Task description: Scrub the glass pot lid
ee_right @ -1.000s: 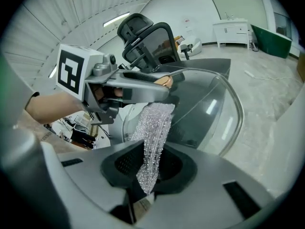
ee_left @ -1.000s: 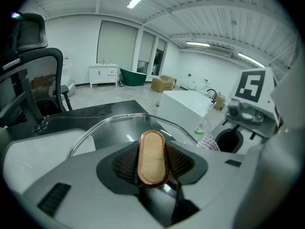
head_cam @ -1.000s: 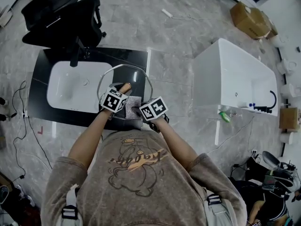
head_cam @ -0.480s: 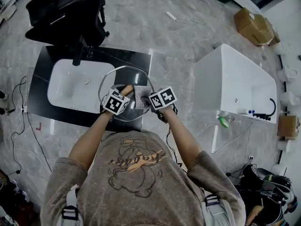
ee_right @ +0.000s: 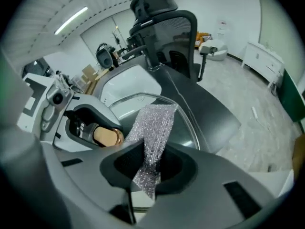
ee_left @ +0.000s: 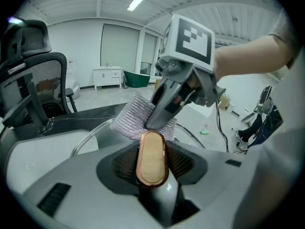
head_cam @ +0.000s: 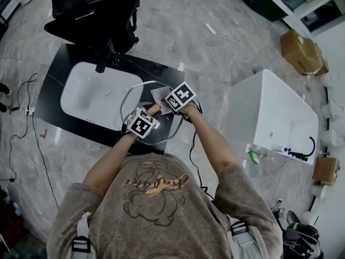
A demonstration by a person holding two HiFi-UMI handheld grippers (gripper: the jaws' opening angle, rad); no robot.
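Now, left hand-held gripper (ee_left: 152,162) clamps knob (ee_left: 151,147), right hand-held gripper (ee_right: 150,168) pinches cloth (ee_right: 155,127) — over lid (ee_right: 182,126)

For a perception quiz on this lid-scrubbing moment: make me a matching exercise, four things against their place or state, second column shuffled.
Things:
1. lid handle
2. scrub cloth
3. basin
4. office chair

Place or state:
a. white, set into the dark counter
b. black, on the far side of that counter
c. clamped between the jaws of the left gripper
d. pinched between the jaws of the right gripper

Pairs: 1-c, 2-d, 3-a, 4-b
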